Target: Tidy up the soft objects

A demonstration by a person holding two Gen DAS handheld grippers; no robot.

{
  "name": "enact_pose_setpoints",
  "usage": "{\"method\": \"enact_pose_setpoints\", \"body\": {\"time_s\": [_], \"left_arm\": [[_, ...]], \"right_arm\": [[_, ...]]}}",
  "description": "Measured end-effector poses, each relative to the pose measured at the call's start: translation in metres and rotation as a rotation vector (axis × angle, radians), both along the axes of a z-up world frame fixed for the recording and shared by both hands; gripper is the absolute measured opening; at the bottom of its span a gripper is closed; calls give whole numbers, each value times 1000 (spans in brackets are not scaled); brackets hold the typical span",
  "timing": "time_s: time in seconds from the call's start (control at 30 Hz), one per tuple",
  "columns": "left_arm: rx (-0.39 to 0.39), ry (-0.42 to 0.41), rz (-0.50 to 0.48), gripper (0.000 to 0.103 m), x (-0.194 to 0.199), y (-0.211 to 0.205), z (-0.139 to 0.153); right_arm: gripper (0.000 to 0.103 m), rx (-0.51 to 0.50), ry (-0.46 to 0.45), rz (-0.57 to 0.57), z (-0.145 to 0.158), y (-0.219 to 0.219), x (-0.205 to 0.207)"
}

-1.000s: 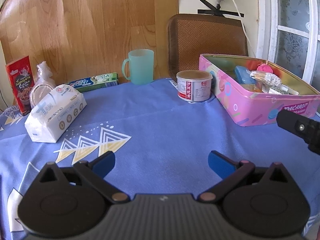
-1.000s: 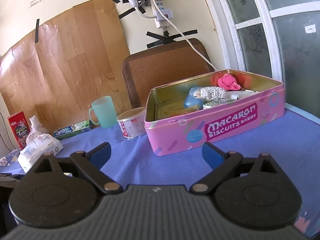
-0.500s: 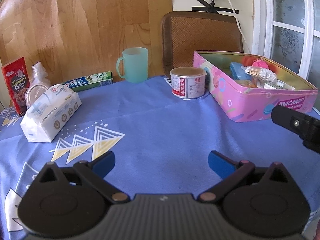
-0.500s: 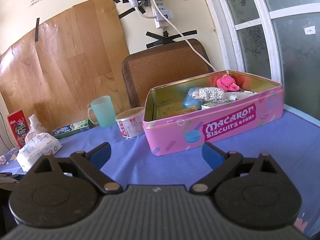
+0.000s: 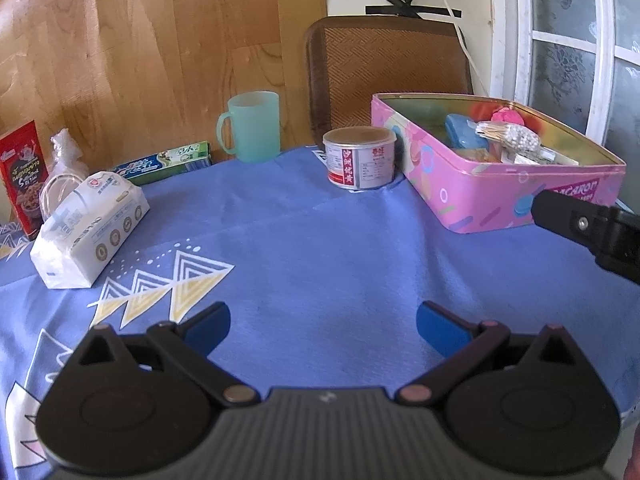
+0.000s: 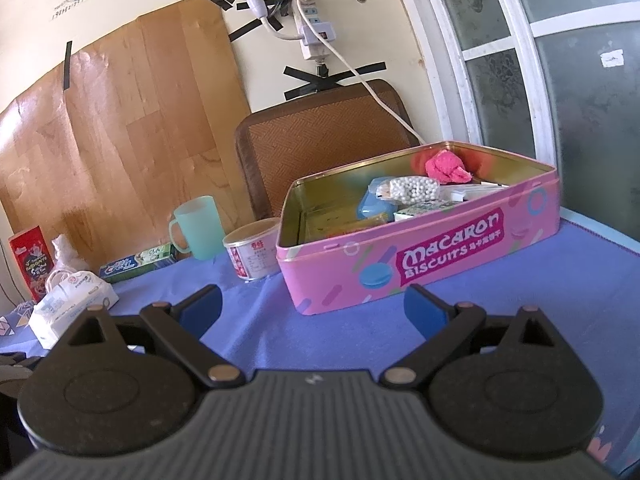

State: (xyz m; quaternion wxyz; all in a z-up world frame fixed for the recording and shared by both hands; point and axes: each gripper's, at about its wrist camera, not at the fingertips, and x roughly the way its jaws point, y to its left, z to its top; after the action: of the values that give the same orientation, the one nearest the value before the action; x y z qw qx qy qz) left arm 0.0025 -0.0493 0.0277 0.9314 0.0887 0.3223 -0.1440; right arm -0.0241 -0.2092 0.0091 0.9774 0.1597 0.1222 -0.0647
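Both your grippers are empty with their jaws standing wide apart: the left gripper [image 5: 323, 326] hangs over bare blue tablecloth [image 5: 320, 248], and the right gripper [image 6: 312, 308] faces the front wall of the pink Macaron Biscuits tin [image 6: 420, 264].

The soft thing left outside that tin looks to be the tissue pack [image 5: 90, 228], well to the left of the tin, past the round can [image 5: 360, 158] that stands just beside the tin's left end. It is likely your next pick, and the left gripper is the nearer one. Come at it across its narrow width so the open jaws can span it, and close gently; the wrapper should give and may slip, so take it near the middle rather than at an end. Mind the coiled white cord [image 5: 50, 196] that seems to touch the pack's far side.

Inside the tin a pink crumpled lump [image 6: 446, 166], a blue case [image 6: 374, 202] and a bag of white beads [image 6: 414, 190] fill the right half; the left half looks free for the pack. The tin's near wall hides what lies beneath them. From the left camera only a dark part of the right gripper shows at the frame's edge.
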Motion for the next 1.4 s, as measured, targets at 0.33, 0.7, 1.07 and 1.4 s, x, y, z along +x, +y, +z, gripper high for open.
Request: {"method": "enact_pose_setpoints", "body": {"time_s": [0.33,0.7,1.07,1.4], "left_arm": [[6,3,-15,103,-1,-3,0],[1,9,-23,103,-2,-4,0],[-9,9,-34,103,-2,-1,2],[-17,18,-44,103,-4,0,2]], "right_arm": [[99,2,-1,-5,0,-1,0],[99,1,-2,-4,1,-3,2],[99,1,4,-2,1,-1,2],[99,-9,0,0,2,1,0]]}}
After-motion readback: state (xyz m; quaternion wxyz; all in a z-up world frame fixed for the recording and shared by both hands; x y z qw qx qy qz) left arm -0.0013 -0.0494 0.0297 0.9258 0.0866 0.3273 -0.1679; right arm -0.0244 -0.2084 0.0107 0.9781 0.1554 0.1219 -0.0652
